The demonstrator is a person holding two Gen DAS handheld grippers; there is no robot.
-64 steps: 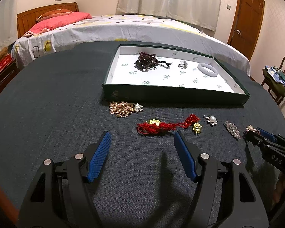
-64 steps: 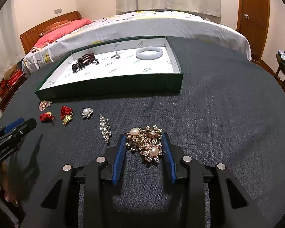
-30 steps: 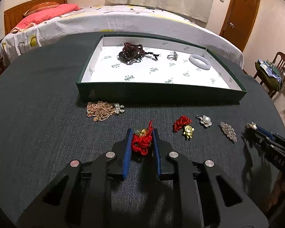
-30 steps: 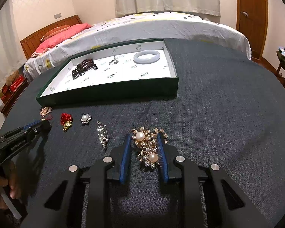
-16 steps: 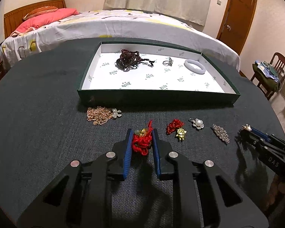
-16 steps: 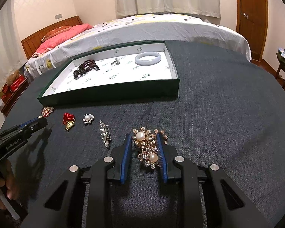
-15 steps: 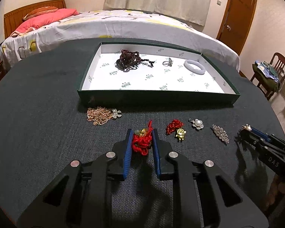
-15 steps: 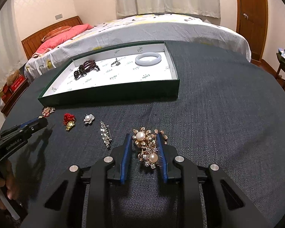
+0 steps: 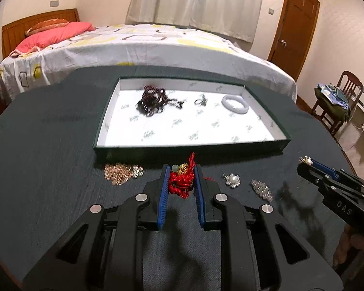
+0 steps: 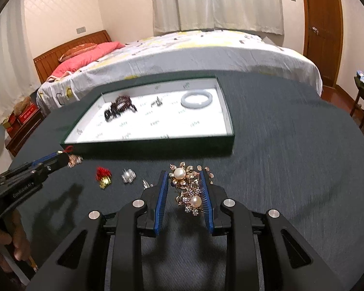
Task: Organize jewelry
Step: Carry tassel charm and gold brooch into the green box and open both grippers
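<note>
Both pieces look lifted off the counter (image 10: 291, 160) and on their way to the green box (image 10: 157, 143), so the step in hand appears to be the carry. To do it well, keep each gripper clenched and level, travel forward over the near wall with room to spare so no dangling strand catches the rim, and lower each piece onto bare white lining before letting go, away from what already lies there.

The left gripper (image 9: 182, 186) is clamped on the red cord bracelet (image 9: 180, 181), which sits bunched between its blue pads, a gold charm and a pale bead at the tips and a red loop poking out ahead. The box's near wall lies straight ahead and close.

The right gripper (image 10: 185, 189) is closed on the pearl flower brooch (image 10: 189, 189); one pearl sits at the fingertips, another deeper between the pads, and petals spill past the right pad. The box lies ahead and slightly left.

Inside the box, well ahead of both grippers, rest a dark bead bracelet (image 10: 119, 108), a small ring (image 10: 157, 101) and a white bangle (image 10: 196, 100).
</note>
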